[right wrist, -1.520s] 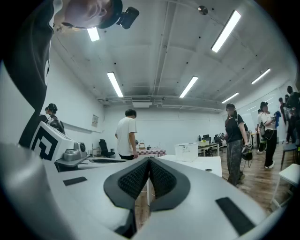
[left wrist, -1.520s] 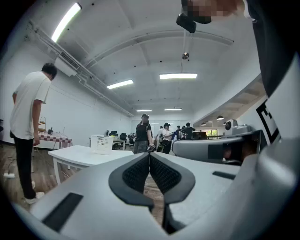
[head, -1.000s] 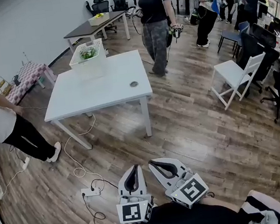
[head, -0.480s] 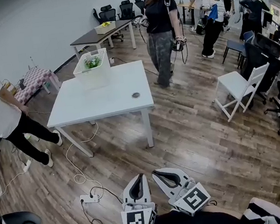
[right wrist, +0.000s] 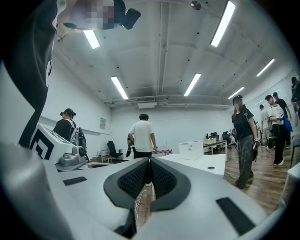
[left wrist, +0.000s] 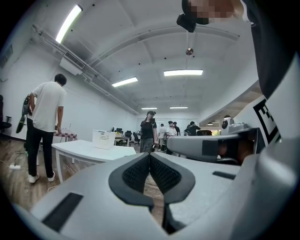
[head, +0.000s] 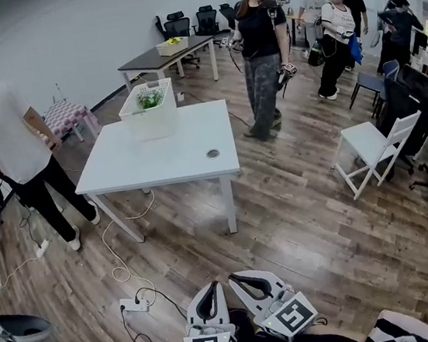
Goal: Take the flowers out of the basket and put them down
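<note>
Person in white shirt (head: 15, 145) stands far left, near white table (head: 157, 154). Power strip (head: 132, 304) on wood floor, cable trailing toward table. White basket (head: 149, 114) sits at table's far edge, flowers (head: 150, 99) inside (green leaves showing above rim). Left gripper (head: 210, 287) low at bottom of head view, well apart from table, jaws pressed together on nothing. Right gripper (head: 234, 279) just beside it, likewise clenched, empty. Person in black (head: 263, 50) stands beyond table. White chair (head: 367, 142) at right.
</note>
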Action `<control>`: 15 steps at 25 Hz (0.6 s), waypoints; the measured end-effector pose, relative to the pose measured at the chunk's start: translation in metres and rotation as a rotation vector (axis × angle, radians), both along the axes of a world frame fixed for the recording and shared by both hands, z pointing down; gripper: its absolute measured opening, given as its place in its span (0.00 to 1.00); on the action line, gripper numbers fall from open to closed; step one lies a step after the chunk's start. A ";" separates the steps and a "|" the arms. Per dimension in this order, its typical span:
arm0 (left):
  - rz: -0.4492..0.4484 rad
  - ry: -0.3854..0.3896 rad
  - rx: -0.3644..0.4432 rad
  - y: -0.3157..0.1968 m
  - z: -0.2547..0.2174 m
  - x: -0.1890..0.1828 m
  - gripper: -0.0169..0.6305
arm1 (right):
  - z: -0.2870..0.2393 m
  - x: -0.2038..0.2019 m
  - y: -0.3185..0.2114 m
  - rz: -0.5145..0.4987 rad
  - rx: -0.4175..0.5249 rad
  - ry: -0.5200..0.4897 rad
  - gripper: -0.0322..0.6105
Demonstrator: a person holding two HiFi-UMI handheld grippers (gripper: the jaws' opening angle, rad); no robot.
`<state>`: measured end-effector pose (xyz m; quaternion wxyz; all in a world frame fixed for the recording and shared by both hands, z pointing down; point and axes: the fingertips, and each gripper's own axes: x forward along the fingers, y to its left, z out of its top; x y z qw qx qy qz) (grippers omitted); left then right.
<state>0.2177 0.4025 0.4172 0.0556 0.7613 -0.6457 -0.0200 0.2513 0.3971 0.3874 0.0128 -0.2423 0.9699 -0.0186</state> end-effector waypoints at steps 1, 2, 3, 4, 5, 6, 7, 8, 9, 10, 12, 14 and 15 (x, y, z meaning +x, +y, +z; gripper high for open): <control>-0.005 0.001 -0.004 0.000 0.002 -0.002 0.03 | 0.002 -0.003 0.000 -0.009 0.002 0.003 0.08; -0.010 0.003 -0.010 -0.002 0.004 -0.004 0.04 | 0.004 -0.005 -0.002 -0.018 0.002 0.007 0.08; -0.014 0.007 -0.015 -0.004 0.007 -0.007 0.04 | 0.006 -0.008 -0.003 -0.027 0.003 0.010 0.08; -0.016 0.010 -0.018 -0.006 0.008 -0.010 0.04 | 0.006 -0.011 -0.005 -0.037 0.009 0.013 0.08; -0.017 0.011 -0.017 -0.010 0.008 -0.013 0.04 | 0.006 -0.014 -0.007 -0.041 0.017 0.016 0.08; -0.017 0.012 -0.013 -0.015 0.008 -0.017 0.04 | 0.005 -0.016 -0.011 -0.039 0.024 0.018 0.08; -0.015 0.014 -0.009 -0.020 0.008 -0.020 0.04 | 0.005 -0.017 -0.016 -0.029 0.024 0.018 0.08; -0.013 0.016 -0.008 -0.026 0.008 -0.023 0.04 | 0.006 -0.019 -0.023 -0.015 0.016 0.016 0.08; -0.011 0.018 -0.009 -0.032 0.008 -0.026 0.04 | 0.007 -0.021 -0.029 0.000 0.005 0.015 0.08; -0.007 0.019 -0.011 -0.038 0.008 -0.029 0.04 | 0.008 -0.023 -0.036 0.013 -0.001 0.014 0.08; 0.010 0.018 -0.015 -0.051 0.008 -0.036 0.04 | 0.009 -0.031 -0.048 0.026 0.002 0.024 0.08; 0.034 0.010 -0.014 -0.067 0.009 -0.044 0.04 | 0.010 -0.040 -0.062 0.042 0.003 0.027 0.08; 0.044 0.006 -0.010 -0.076 0.008 -0.049 0.04 | 0.009 -0.045 -0.071 0.055 0.004 0.021 0.08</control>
